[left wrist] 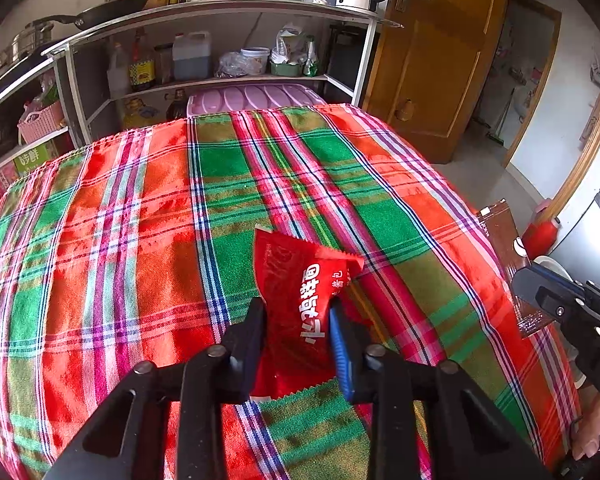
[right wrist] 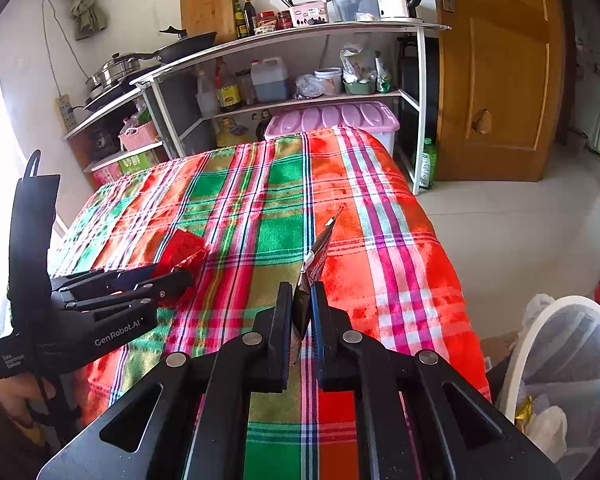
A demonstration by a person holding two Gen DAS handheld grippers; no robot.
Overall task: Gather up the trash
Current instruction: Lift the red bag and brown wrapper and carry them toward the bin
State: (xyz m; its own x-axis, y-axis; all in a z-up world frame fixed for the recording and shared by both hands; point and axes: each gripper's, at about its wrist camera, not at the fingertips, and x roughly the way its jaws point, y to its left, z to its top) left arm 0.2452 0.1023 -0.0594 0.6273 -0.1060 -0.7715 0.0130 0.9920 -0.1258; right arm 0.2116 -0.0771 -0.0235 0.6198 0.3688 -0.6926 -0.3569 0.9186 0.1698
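Note:
A red sachet [left wrist: 296,280] with white print lies crumpled on the plaid tablecloth [left wrist: 140,220]. My left gripper [left wrist: 296,308] is shut on it, a finger pressing each side, and its far end stands up off the cloth. In the right wrist view the same left gripper [right wrist: 180,280] comes in from the left with the red sachet [right wrist: 184,246] at its tips. My right gripper [right wrist: 302,292] is shut on a brown wrapper [right wrist: 320,252], held edge-on above the cloth. From the left wrist view that brown wrapper [left wrist: 500,240] hangs over the table's right edge in the right gripper [left wrist: 520,284].
A white-rimmed bin [right wrist: 512,364] lined with a clear bag stands on the floor, right of the table. Behind the table is a shelf unit [right wrist: 300,36] with bottles, pans and a kettle, plus a pink-lidded box [right wrist: 332,116]. A wooden door [right wrist: 500,80] stands at back right.

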